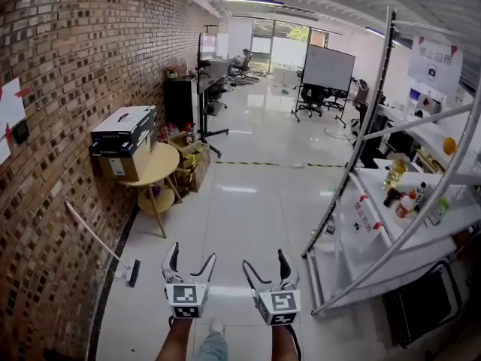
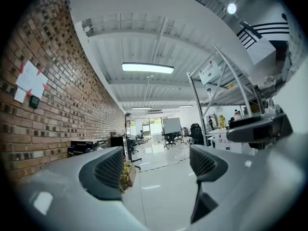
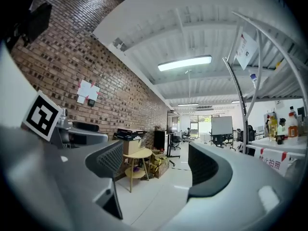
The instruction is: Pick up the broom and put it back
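Observation:
The broom (image 1: 101,245) leans against the brick wall at the left of the head view, its pale handle slanting up the bricks and its dark head on the floor. My left gripper (image 1: 189,265) is open and empty, to the right of the broom head and well clear of it. Beside it, my right gripper (image 1: 264,268) is open and empty too. Both point level down the room. Only floor shows between the left gripper's (image 2: 156,170) pads. The right gripper (image 3: 156,162) frames a round table; the broom is in neither gripper view.
A round wooden table (image 1: 152,173) with stacked boxes (image 1: 124,140) stands by the wall past the broom, cartons (image 1: 191,159) behind it. A white metal rack (image 1: 398,201) with bottles fills the right side. The glossy white floor (image 1: 248,201) runs ahead toward desks, office chairs and a whiteboard (image 1: 328,68).

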A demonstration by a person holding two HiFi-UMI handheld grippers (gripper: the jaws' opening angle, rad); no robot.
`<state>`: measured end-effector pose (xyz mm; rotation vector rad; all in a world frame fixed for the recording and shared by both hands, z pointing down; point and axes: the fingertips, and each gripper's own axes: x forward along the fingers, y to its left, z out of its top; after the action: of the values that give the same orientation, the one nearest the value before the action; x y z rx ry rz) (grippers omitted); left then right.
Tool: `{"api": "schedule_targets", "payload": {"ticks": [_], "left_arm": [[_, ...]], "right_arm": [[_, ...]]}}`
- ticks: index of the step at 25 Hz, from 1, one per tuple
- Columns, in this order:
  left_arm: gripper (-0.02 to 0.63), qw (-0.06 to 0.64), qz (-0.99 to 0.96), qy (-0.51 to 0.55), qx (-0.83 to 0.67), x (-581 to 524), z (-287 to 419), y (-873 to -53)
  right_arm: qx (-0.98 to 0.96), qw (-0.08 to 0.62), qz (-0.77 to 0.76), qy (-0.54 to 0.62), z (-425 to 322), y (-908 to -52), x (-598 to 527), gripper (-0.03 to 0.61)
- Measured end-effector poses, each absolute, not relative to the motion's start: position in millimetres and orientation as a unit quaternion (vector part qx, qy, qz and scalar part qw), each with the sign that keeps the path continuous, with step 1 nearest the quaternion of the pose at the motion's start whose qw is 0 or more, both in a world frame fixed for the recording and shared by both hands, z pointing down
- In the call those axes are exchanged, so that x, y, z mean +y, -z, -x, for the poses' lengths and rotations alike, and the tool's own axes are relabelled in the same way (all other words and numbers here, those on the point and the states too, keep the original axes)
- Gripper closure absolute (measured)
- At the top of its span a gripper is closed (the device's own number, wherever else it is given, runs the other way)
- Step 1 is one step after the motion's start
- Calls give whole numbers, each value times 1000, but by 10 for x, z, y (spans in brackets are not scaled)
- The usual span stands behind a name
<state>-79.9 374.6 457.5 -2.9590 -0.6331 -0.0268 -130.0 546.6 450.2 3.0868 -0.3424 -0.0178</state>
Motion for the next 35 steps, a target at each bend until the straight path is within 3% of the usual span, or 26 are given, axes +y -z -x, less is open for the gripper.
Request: {"api": "schedule_targets", "payload": {"ticks": [9, 22, 30, 35], "left_arm": [[179, 26, 980, -23, -195, 3784, -1269, -4281], [198, 13, 983, 25, -181, 4154, -3177, -4579], [198, 32, 981, -27, -192, 5033, -4672, -4095], [198, 49, 984, -25, -170, 5356, -5169, -4058]], "right_arm": [[-133, 58, -989, 27, -770, -4076, 5509, 156], [-165, 42, -985, 13, -2696, -4333, 5828, 156], [-168, 18, -984, 48, -4273, -4025, 6680, 156], [-175, 16, -982, 65, -4848, -3966, 7086, 156]]}}
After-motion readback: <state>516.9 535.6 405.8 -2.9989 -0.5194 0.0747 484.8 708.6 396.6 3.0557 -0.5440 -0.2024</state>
